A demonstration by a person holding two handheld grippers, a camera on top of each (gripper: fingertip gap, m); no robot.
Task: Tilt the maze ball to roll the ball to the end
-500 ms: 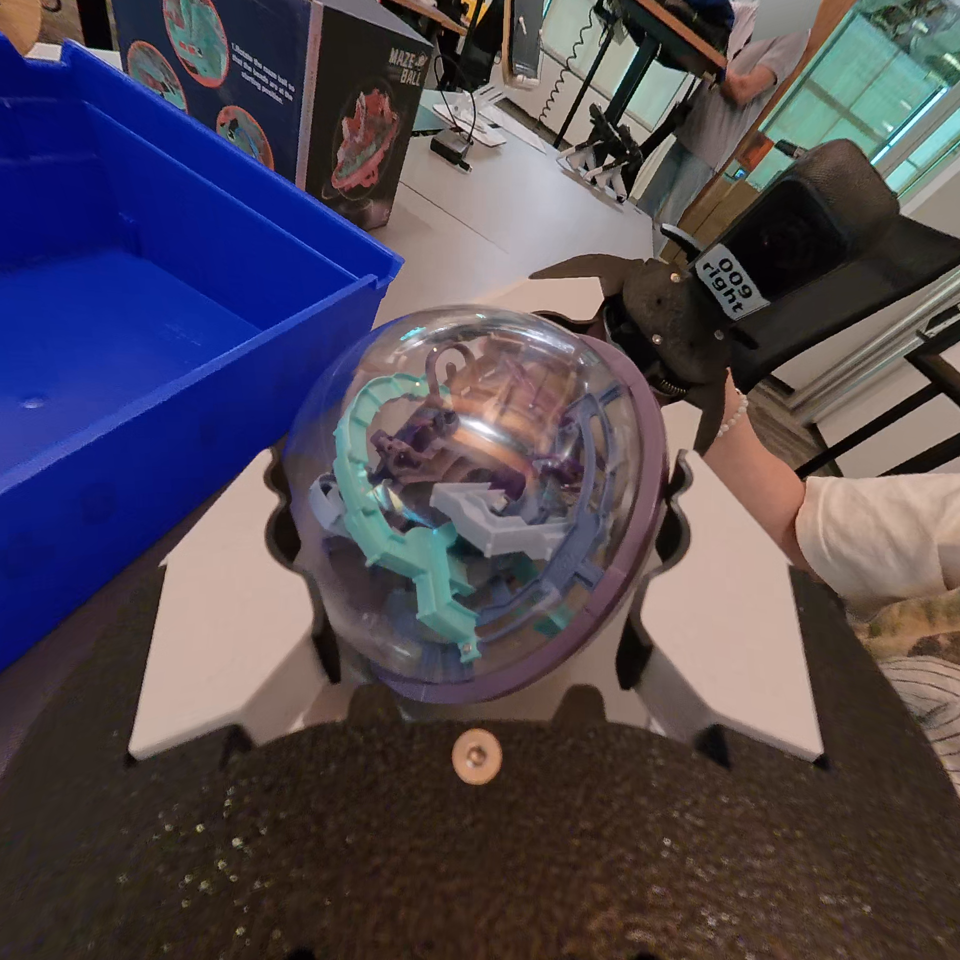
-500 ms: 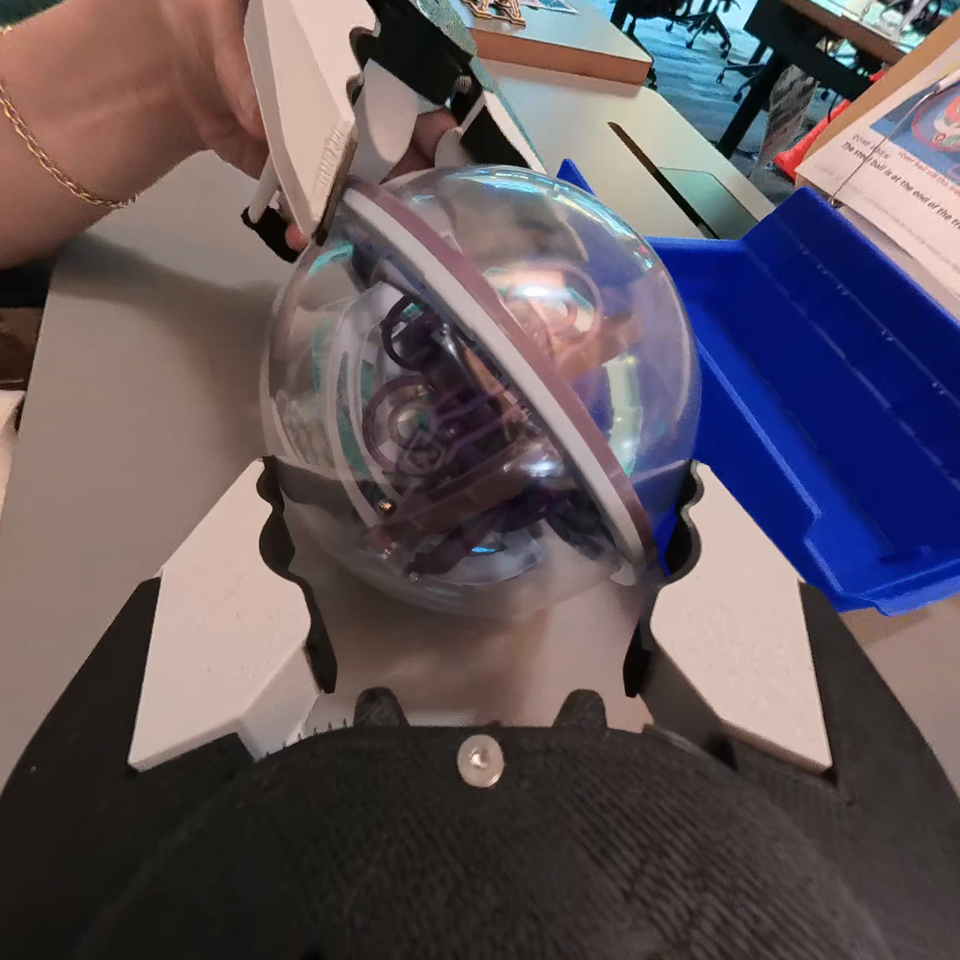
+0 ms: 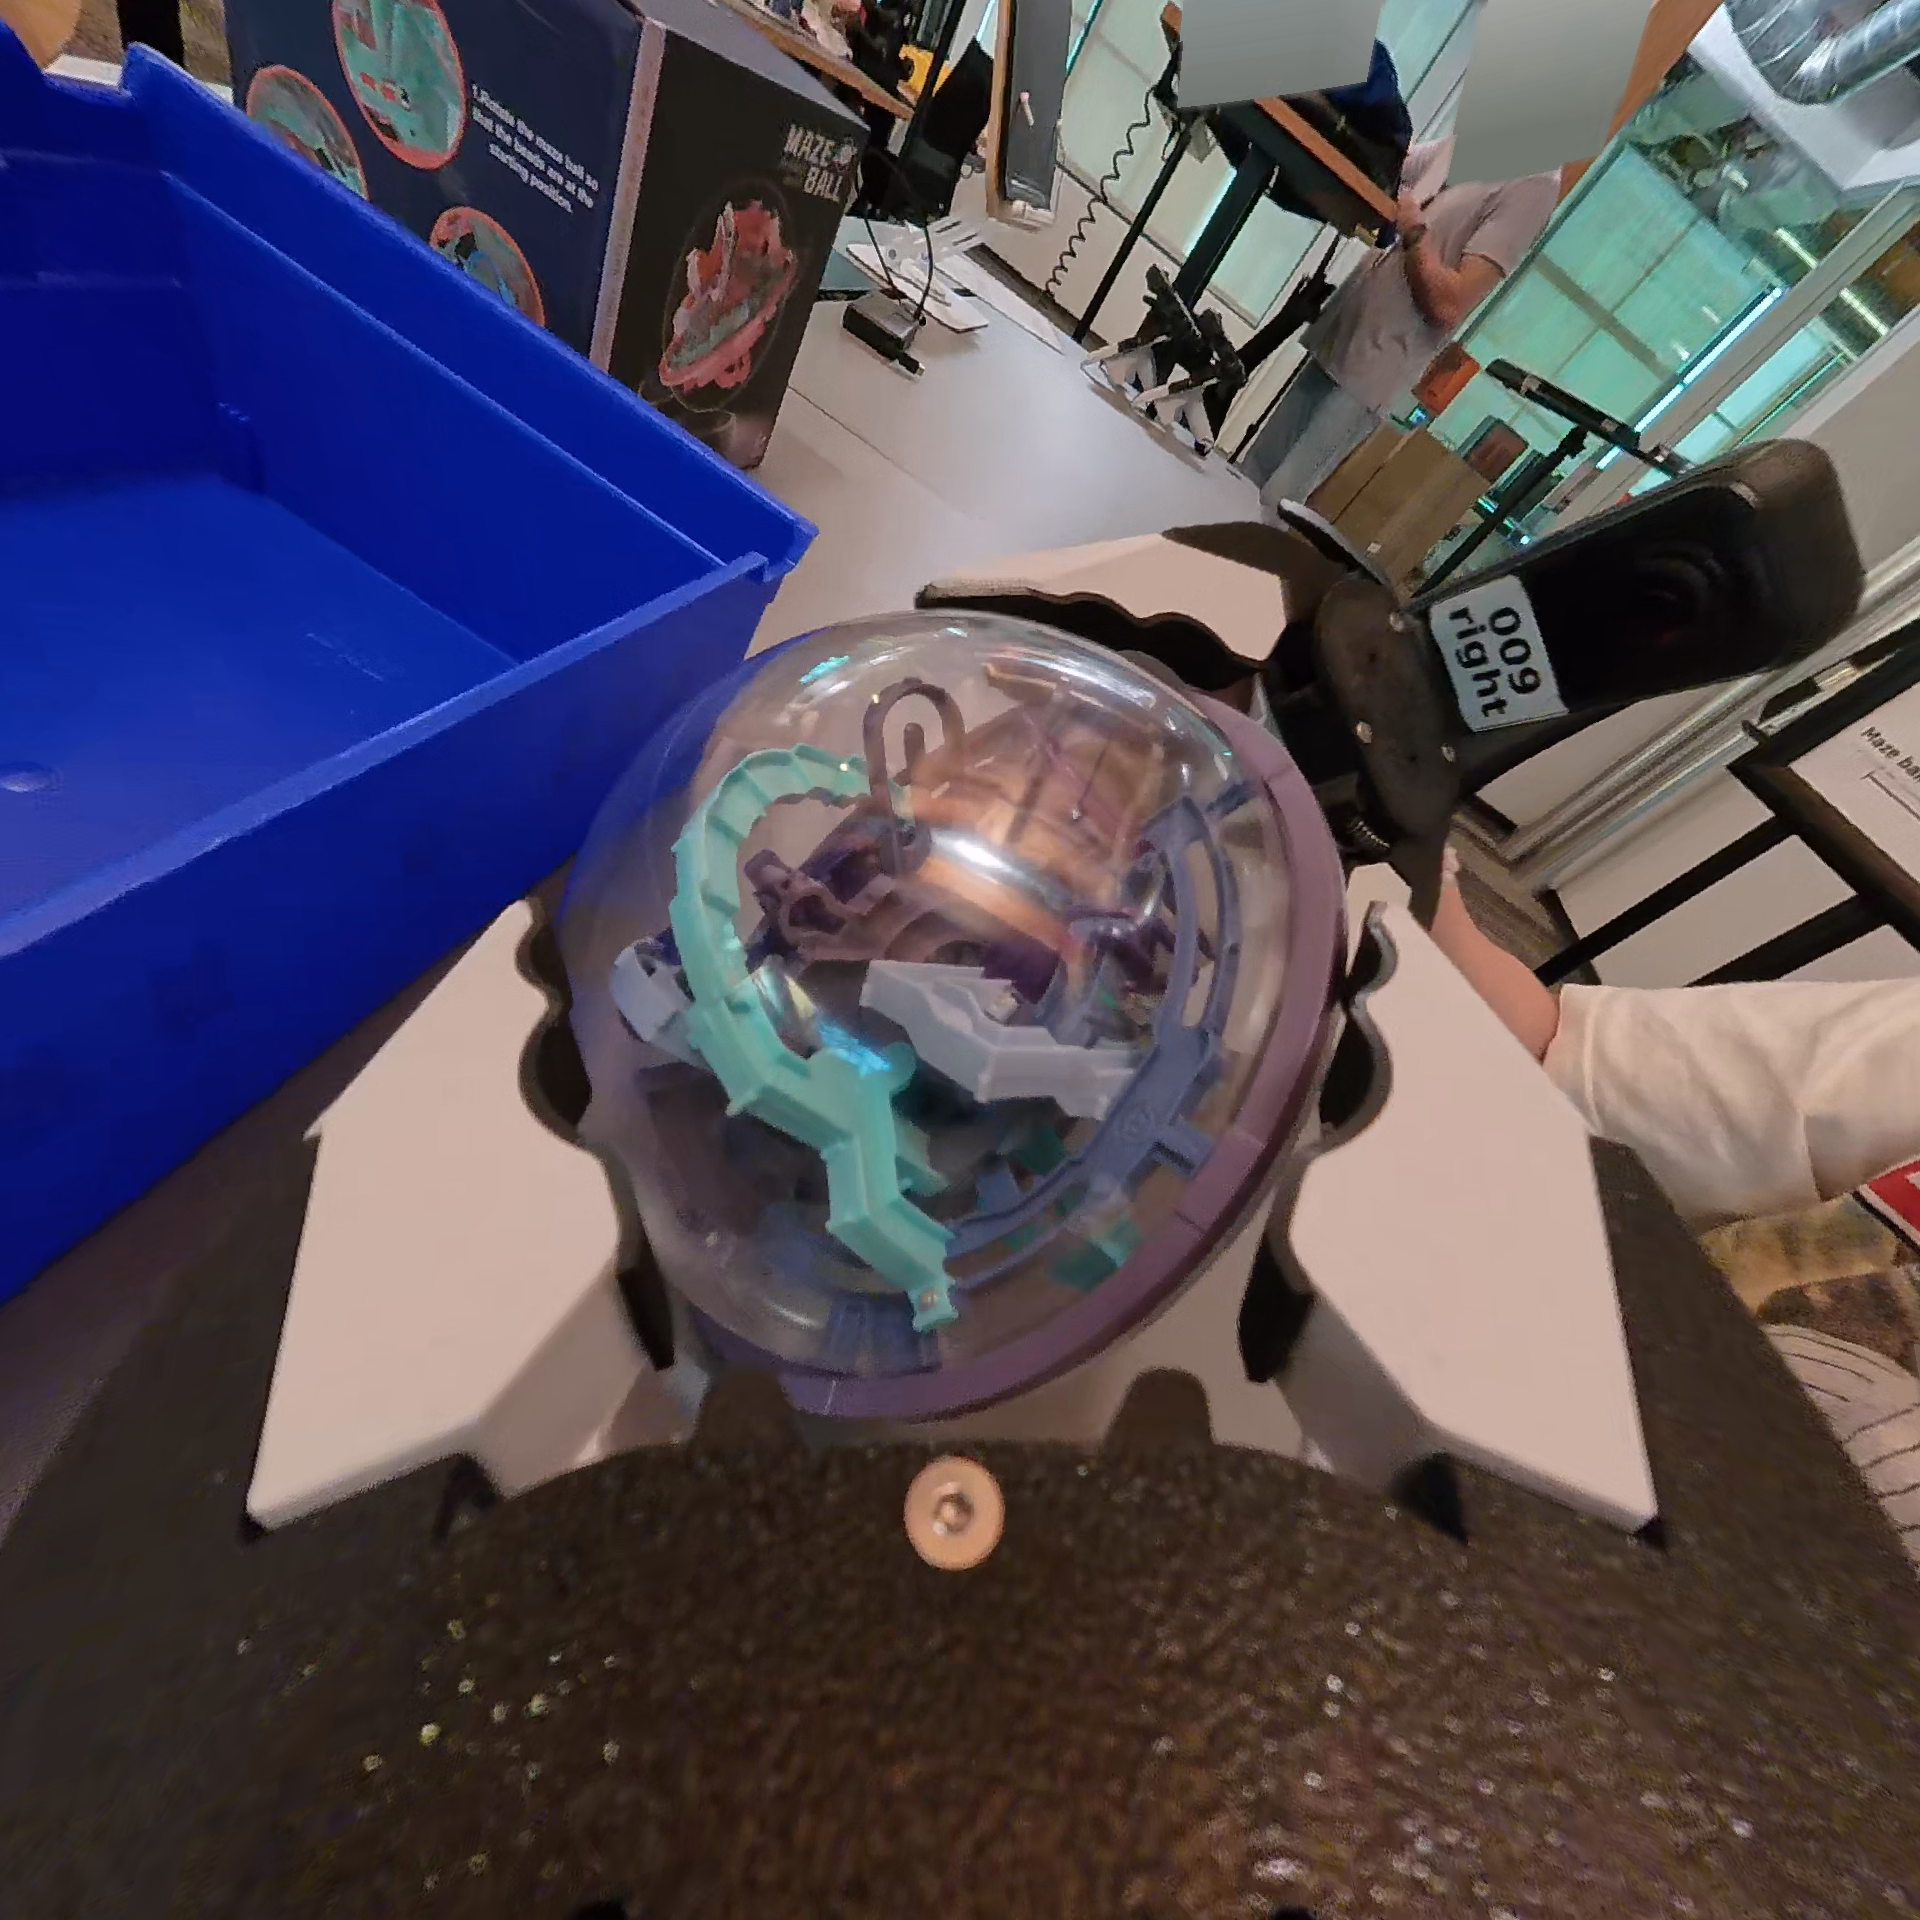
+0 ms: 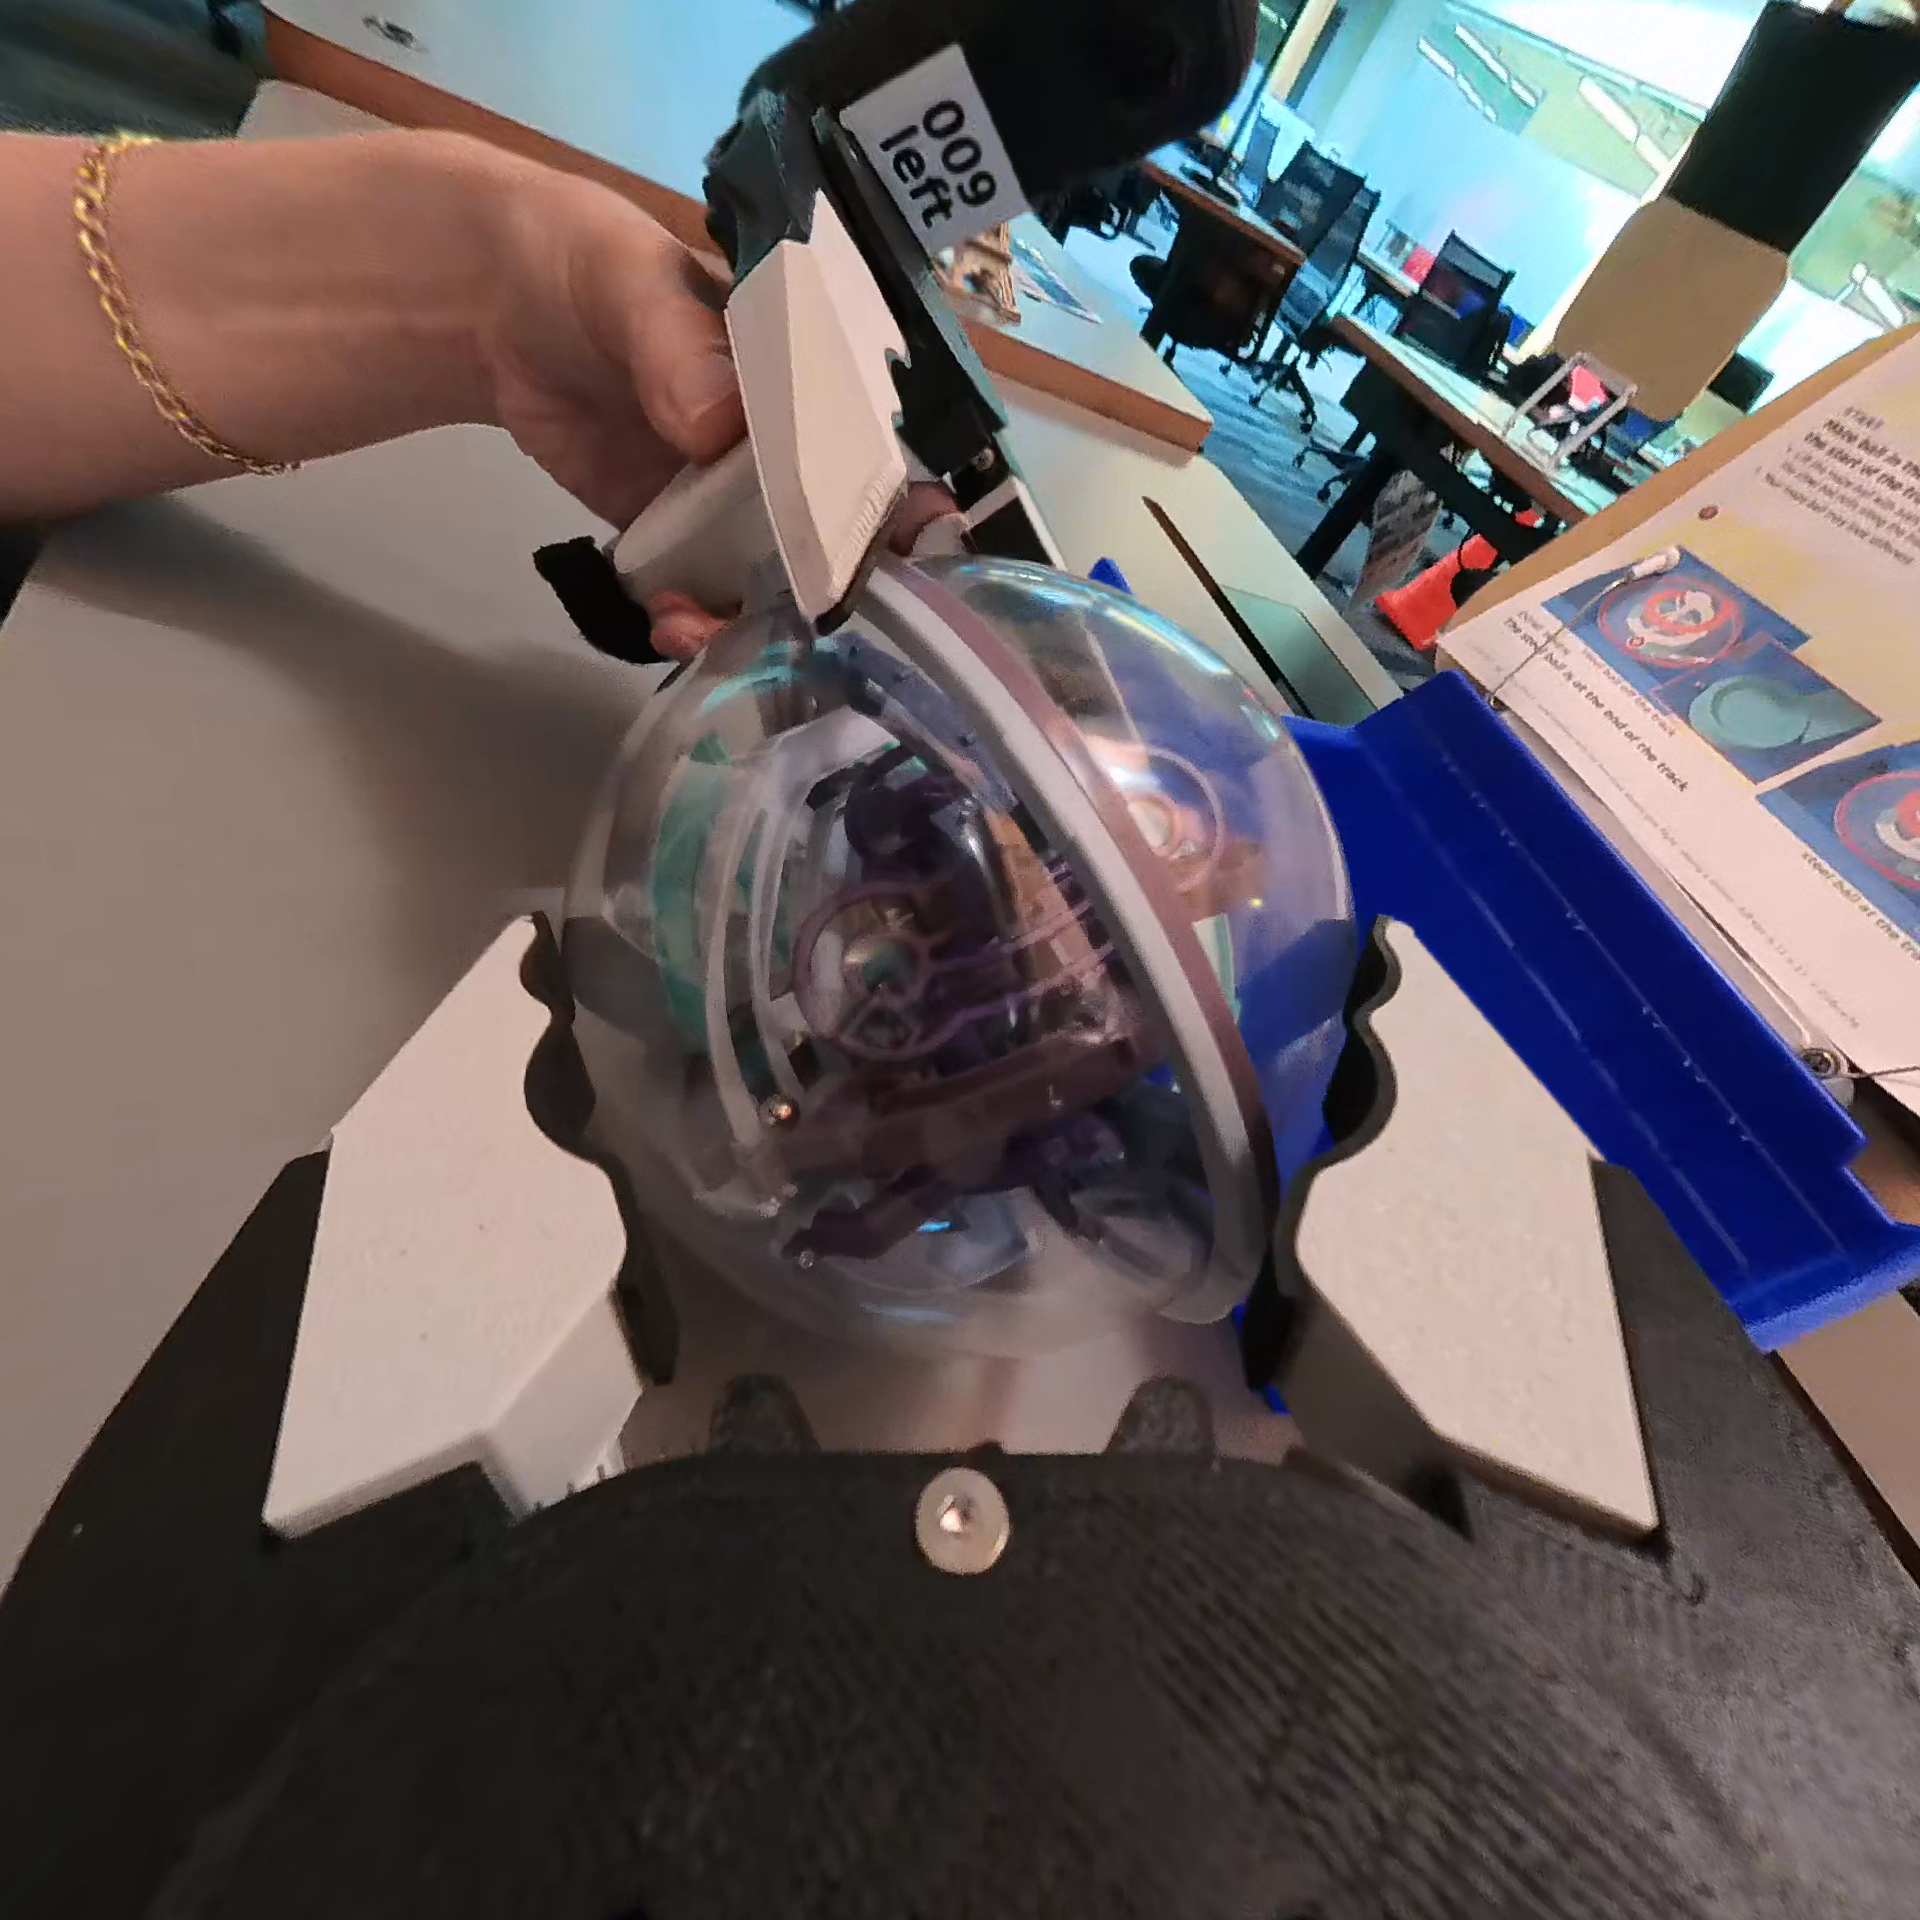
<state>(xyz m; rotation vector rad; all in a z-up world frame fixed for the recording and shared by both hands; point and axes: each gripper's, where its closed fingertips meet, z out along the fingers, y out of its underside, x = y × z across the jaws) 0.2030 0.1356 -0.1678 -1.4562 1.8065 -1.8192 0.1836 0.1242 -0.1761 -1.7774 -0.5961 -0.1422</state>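
The maze ball [image 3: 945,997] is a clear sphere with teal, purple and grey tracks inside and a purple seam ring. It is held above the table between both grippers. My left gripper [image 3: 951,925] is shut on it, with its white fingers [image 3: 436,1143] pressing both sides. My right gripper [image 4: 956,935] is shut on it from the opposite side, its fingers [image 4: 1455,1195] against the shell. The right gripper also shows in the left wrist view [image 3: 1351,675] behind the ball, and a left finger [image 4: 821,436] shows on top of the ball in the right wrist view. I cannot pick out the small ball inside.
A blue bin [image 3: 260,644] stands close beside the ball and also shows in the right wrist view [image 4: 1558,935]. The toy's dark box [image 3: 644,208] stands behind it. A printed instruction sheet [image 4: 1714,675] lies beyond the bin. A person [image 3: 1403,281] stands far back.
Both grippers have turned the maze ball while holding it. Its seam ring stands steeper in the right wrist view, and the left gripper sits higher over the ball. Both grasps hold.
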